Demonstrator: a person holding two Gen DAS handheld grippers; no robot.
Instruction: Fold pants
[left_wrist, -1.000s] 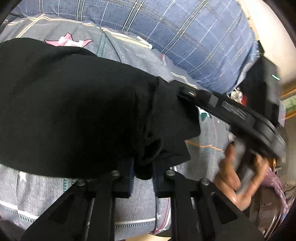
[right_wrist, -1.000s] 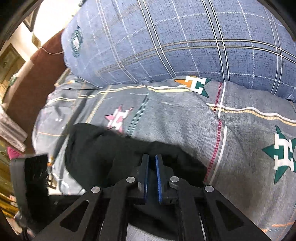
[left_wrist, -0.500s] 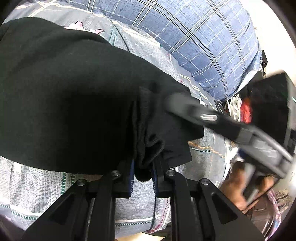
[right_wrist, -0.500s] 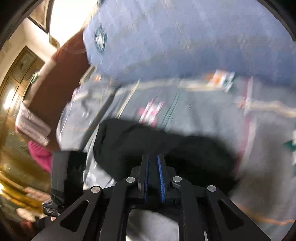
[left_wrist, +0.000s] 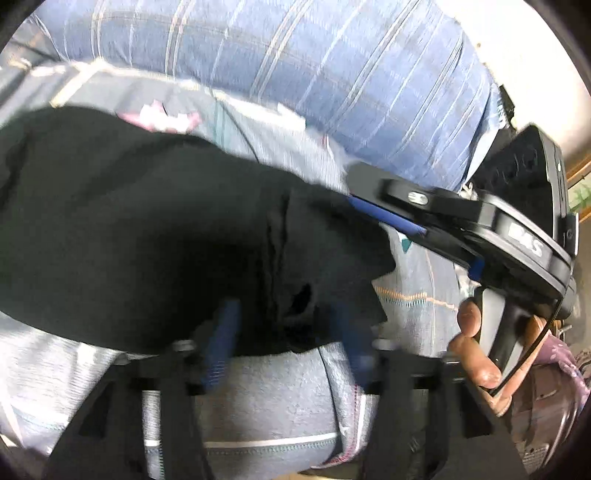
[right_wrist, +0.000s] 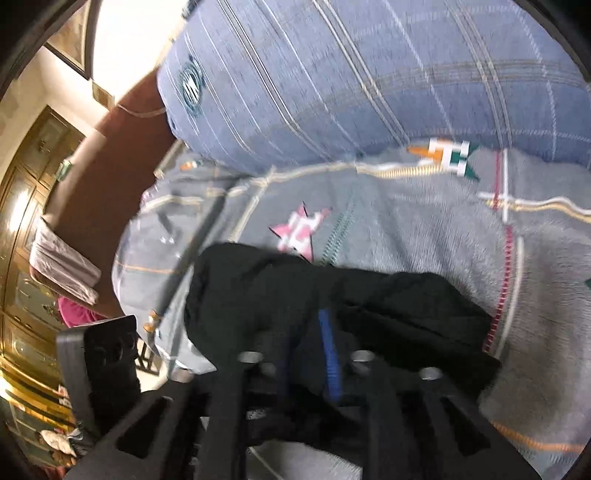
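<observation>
- the black pants (left_wrist: 140, 229) lie bunched on a grey patterned bedspread (left_wrist: 266, 398) on the bed, with a pink star motif (right_wrist: 301, 230) just past their far edge.
- left gripper (left_wrist: 288, 343): its blue-padded fingers (left_wrist: 221, 343) are spread apart at either side of the hem of the pants, the cloth lying loose between them and not pinched; the view is blurred with motion.
- right gripper (right_wrist: 308, 350): its jaws stand a little apart over the dark fabric, one blue pad (right_wrist: 328, 354) showing clearly; the other is smeared, and i cannot tell whether any cloth is caught between them.
- in the left wrist view the right gripper (left_wrist: 384, 210) reaches in from the right side, its tip touching the edge of the pants, with the person's hand (left_wrist: 476, 350) wrapped round its handle.
- a large blue plaid pillow (right_wrist: 369, 81) lies behind the pants at the head of the bed, resting on the bedspread.
- at the left of the right wrist view stand a reddish-brown headboard (right_wrist: 107, 177) and wooden cabinets (right_wrist: 26, 206).
</observation>
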